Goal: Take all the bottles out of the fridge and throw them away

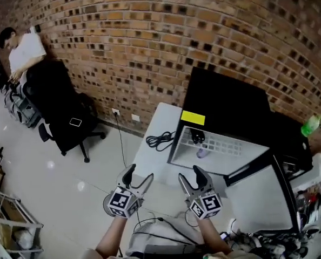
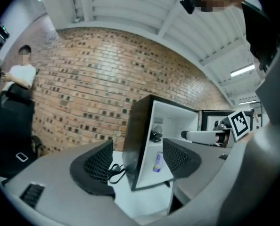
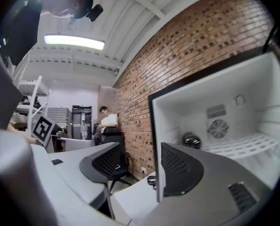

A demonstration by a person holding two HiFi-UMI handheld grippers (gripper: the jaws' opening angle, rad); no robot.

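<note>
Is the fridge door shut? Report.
No, the door of the fridge stands swung wide, showing a bottle inside.

A coiled black cable (image 1: 159, 140) lies on the white table (image 1: 149, 161) just ahead of the left tongs (image 1: 140, 172). Well beyond them rises a brick wall (image 1: 149, 36), with a wall socket (image 1: 116, 112) low on it. Left of the tongs a black office chair (image 1: 63, 112) stands on the pale floor (image 1: 52, 182). Far to their left a person in a white shirt (image 1: 22, 50) sits against the wall. A wire rack (image 1: 9, 220) stands well to their left, nearer the camera.
</note>
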